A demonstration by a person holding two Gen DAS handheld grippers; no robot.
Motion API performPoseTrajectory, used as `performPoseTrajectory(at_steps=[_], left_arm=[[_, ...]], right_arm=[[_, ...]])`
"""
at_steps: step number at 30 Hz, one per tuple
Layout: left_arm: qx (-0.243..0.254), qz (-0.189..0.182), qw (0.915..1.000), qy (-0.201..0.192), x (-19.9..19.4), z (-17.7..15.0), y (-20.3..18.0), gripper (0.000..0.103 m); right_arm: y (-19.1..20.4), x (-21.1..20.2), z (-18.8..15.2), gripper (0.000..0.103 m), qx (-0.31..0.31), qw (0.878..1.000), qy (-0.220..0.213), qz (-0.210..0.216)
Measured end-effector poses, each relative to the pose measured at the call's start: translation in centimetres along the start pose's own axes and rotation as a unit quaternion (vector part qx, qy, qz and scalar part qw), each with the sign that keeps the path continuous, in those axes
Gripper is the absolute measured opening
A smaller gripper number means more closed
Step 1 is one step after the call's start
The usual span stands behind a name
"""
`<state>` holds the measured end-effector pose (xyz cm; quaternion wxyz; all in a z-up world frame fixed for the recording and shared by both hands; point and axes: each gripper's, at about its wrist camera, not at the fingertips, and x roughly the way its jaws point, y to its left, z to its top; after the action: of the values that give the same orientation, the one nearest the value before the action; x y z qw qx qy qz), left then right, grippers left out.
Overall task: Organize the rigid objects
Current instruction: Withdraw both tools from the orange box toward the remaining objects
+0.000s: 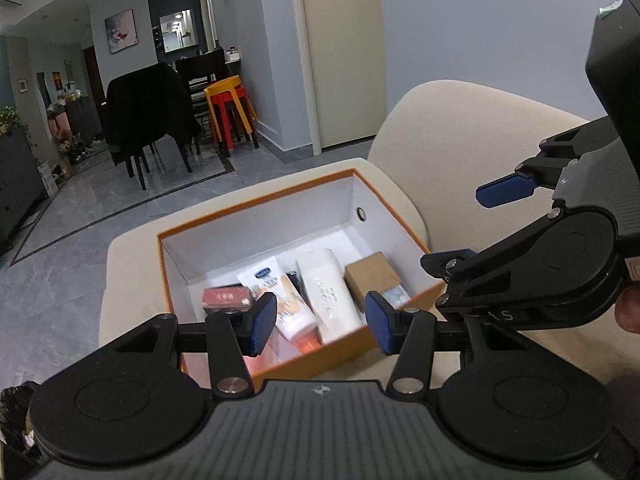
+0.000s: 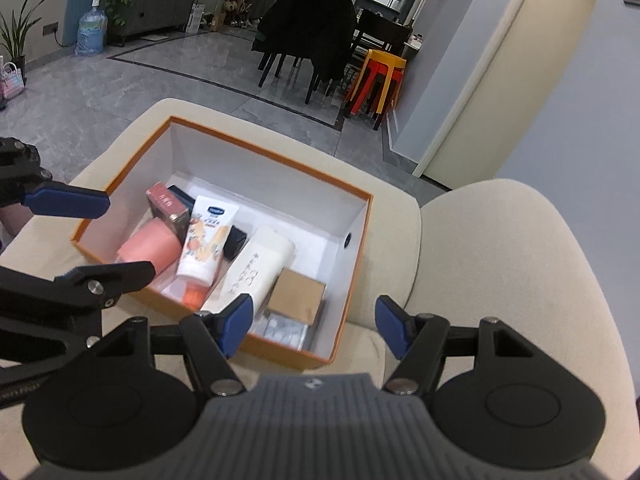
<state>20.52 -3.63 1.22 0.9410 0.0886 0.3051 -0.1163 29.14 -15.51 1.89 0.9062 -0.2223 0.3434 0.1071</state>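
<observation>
An orange box with white inside (image 1: 256, 208) (image 2: 276, 172) rests on a cream seat. It holds a white and orange tube (image 1: 280, 296) (image 2: 204, 240), a tall white bottle (image 1: 330, 296) (image 2: 256, 268), a brown carton (image 1: 372, 276) (image 2: 298, 294), a red packet (image 1: 226, 296) (image 2: 166, 204), a pink cylinder (image 2: 150, 250) and a blister pack (image 2: 282, 328). My left gripper (image 1: 322, 326) hovers open above the box's near edge, nothing between its blue pads. My right gripper (image 2: 314, 326) hangs open over the box's near right corner, empty; it shows at the right of the left wrist view (image 1: 464, 226).
The cream seat cushion (image 2: 400, 208) and its rounded backrest (image 1: 480, 120) (image 2: 520, 260) surround the box. Beyond lies a grey tiled floor with dark dining chairs (image 1: 148, 108) (image 2: 308, 28), orange and red stools (image 1: 228, 108) (image 2: 376, 80) and a water bottle (image 2: 92, 32).
</observation>
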Motion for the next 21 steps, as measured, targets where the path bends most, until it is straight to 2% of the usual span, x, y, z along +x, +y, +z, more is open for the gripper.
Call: performPoseTrajectory(at_steps=[10,17,21], left_arm=[[-0.036,-0.037,0.9985,0.016,0.2,-4.3,-1.1,0.06],[-0.045,-0.051,0.9967,0.045,1.7,-6.5,-1.3,0.061],[-0.032,-0.056,0.996,0.062,2.9,-7.9,-2.3,0.061]], right_arm=[[0.5,-2.3,-4.4,0.068,0.015,1.0,0.009,0.013],[0.3,-1.9,-8.7,0.07,0.071,0.995,0.046,0.045],[0.5,-0.4,-11.7,0.07,0.095,0.991,0.081,0.053]])
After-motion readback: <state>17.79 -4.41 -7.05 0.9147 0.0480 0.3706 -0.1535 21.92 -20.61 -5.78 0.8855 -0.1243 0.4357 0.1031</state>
